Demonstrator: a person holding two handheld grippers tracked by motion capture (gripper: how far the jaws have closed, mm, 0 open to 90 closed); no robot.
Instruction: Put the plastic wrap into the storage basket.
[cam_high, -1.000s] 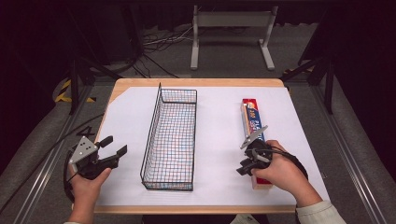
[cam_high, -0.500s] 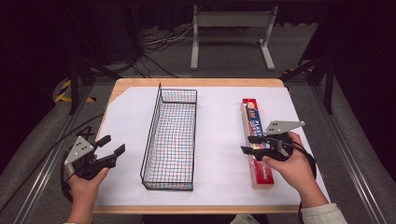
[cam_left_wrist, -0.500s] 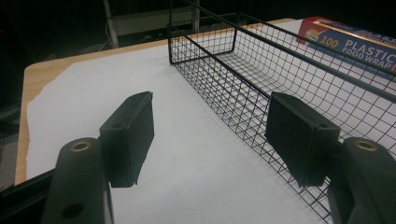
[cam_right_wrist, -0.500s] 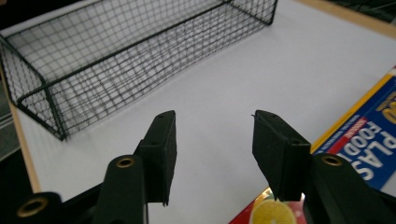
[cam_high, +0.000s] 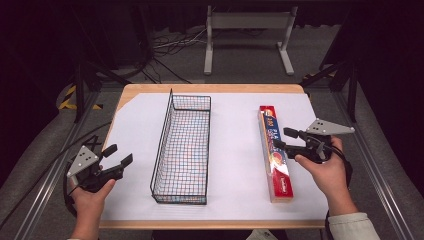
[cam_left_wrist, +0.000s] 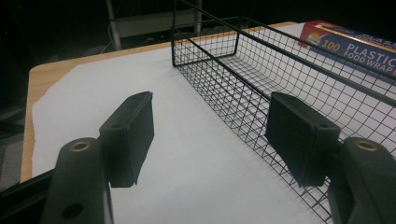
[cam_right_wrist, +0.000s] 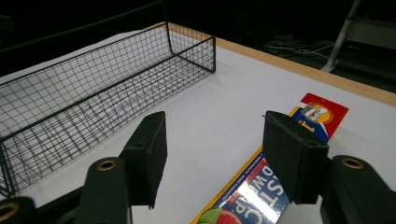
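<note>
The right gripper (cam_high: 285, 138) is hovering over the middle of the plastic food wrap box (cam_high: 275, 153), jaws spread wide and gripping nothing. In the right gripper view its two black pads (cam_right_wrist: 148, 154) are standing well apart above the box (cam_right_wrist: 261, 186), one over the white sheet and one over the box's far half; whether either pad is touching the box cannot be told. The box is lying lengthwise near the table's (cam_high: 210, 89) right edge. The left gripper (cam_high: 118, 155) is sitting near the front-left corner, jaws also wide apart and empty, pointing toward the black wire basket (cam_high: 182, 145) standing lengthwise along the table's middle, just beside it.
</note>
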